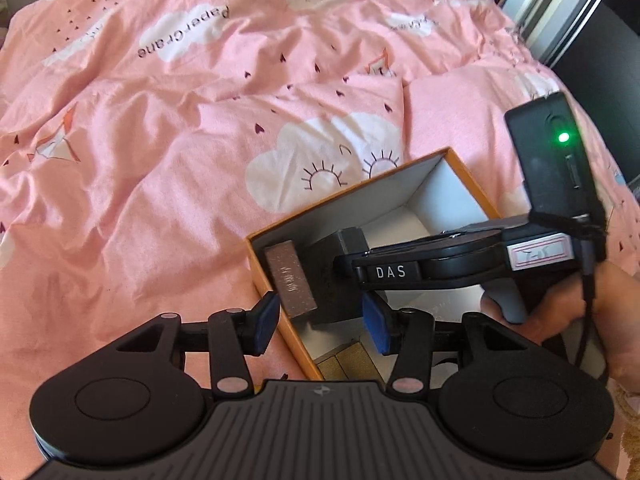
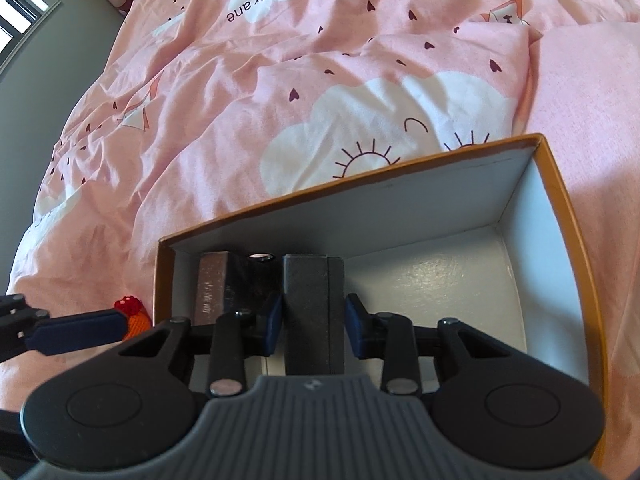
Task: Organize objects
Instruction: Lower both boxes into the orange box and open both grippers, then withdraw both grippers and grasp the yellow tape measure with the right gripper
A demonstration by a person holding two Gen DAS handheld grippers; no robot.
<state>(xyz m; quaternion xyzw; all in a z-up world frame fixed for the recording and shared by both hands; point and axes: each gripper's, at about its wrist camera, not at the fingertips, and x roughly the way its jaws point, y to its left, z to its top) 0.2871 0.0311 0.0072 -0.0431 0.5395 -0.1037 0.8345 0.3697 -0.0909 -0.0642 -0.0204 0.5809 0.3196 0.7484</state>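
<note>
**Box on the bed, two blocks stood up inside**

Box count: one, orange outside, white inside, sitting on the pink duvet. You've got two slabs standing upright at its left end: a brown block leaning on the wall and a dark grey block beside it, long axes up. Your right gripper is clamped on the grey one. Your left gripper hangs with jaws apart over the box edge, nothing between them. Brown block's print is unreadable.
</note>
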